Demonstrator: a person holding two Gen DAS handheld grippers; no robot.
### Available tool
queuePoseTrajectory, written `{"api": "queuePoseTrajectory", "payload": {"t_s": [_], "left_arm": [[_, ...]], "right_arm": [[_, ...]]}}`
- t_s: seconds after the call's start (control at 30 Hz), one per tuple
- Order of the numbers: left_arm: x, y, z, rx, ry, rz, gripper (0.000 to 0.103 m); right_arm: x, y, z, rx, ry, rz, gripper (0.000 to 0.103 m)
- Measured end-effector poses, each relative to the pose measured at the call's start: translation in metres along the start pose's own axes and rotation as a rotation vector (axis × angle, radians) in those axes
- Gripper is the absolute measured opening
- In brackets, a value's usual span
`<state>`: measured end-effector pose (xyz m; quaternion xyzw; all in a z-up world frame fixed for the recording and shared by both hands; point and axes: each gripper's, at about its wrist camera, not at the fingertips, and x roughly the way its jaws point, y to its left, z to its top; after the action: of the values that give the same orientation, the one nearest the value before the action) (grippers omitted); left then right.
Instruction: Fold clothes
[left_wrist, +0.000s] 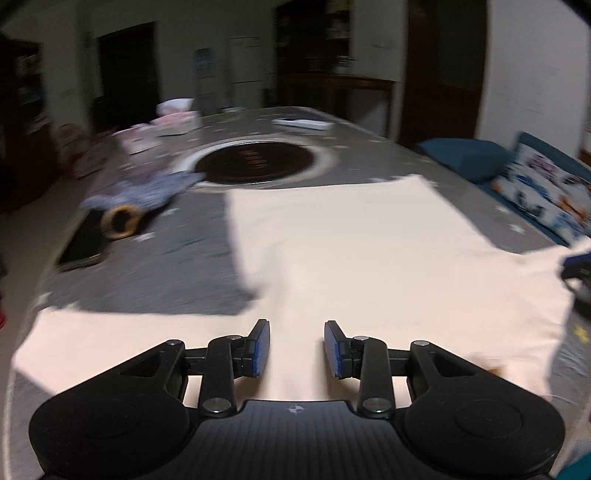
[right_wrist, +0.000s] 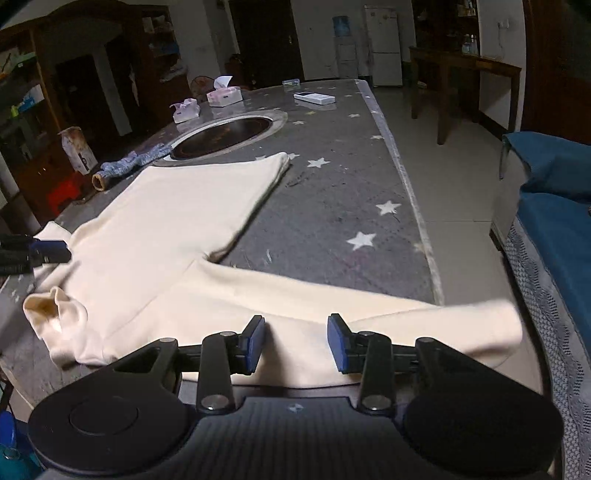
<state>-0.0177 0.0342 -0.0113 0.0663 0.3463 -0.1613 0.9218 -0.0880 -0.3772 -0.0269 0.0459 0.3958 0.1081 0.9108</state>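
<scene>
the cream long-sleeved top (right_wrist: 173, 221) lies spread flat on the grey star-print table cover (right_wrist: 332, 206), at the near end of the table, with its hem toward the round dark inset plate (right_wrist: 225, 134) in the table's middle.

around it we note: a blue-and-white cloth (right_wrist: 138, 160) rolled beside a small ring-shaped object (right_wrist: 99, 182) at the far left corner of the hem, close to the fabric; a paper carton (right_wrist: 79, 149) at the left table edge; two tissue packs (right_wrist: 207, 101) and a white remote (right_wrist: 314, 98) at the far end, well apart from the garment. a blue sofa (right_wrist: 554, 206) stands off the right side. nothing rests on the garment itself.

the fabric is smooth across the body. one sleeve (right_wrist: 369, 310) runs out to the right along the near edge, its cuff overhanging the table corner. the neck (right_wrist: 55, 314) sits rumpled at the near left.

the right gripper (right_wrist: 296, 343) hovers over that right sleeve, fingers spread, clamping nothing. the left gripper (left_wrist: 297, 349) hovers over the garment's near portion, also spread and empty.

the left wrist view is motion-blurred but alone shows the opposite sleeve (left_wrist: 110, 332) laid out to the left, plus a dark flat phone-like object (left_wrist: 79, 251) near the left edge. the right wrist view alone shows the neck and the far-end items sharply.
</scene>
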Motion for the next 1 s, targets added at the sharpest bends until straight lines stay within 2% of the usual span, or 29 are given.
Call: {"api": "queuePoseTrajectory", "payload": {"t_s": [0.07, 0.23, 0.3, 0.5, 0.87, 1.0], "left_arm": [[0.000, 0.015, 0.000, -0.028, -0.002, 0.038, 0.035], [0.008, 0.055, -0.006, -0.092, 0.016, 0.150, 0.035], [0.006, 0.068, -0.014, -0.123, 0.011, 0.146, 0.036], [-0.004, 0.075, -0.024, -0.122, 0.012, 0.158, 0.037], [-0.013, 0.081, -0.028, -0.124, 0.039, 0.220, 0.038], [-0.014, 0.069, -0.022, -0.080, 0.037, 0.215, 0.036]], "right_arm": [[-0.004, 0.001, -0.002, 0.002, 0.004, -0.001, 0.044], [-0.012, 0.001, -0.007, 0.015, 0.016, -0.023, 0.046], [-0.017, -0.001, -0.010, 0.043, 0.014, -0.033, 0.050], [-0.028, -0.012, -0.013, 0.107, 0.003, -0.088, 0.050], [-0.036, -0.024, -0.019, 0.207, -0.019, -0.089, 0.049], [-0.040, -0.027, -0.022, 0.244, -0.026, -0.088, 0.049]]}}
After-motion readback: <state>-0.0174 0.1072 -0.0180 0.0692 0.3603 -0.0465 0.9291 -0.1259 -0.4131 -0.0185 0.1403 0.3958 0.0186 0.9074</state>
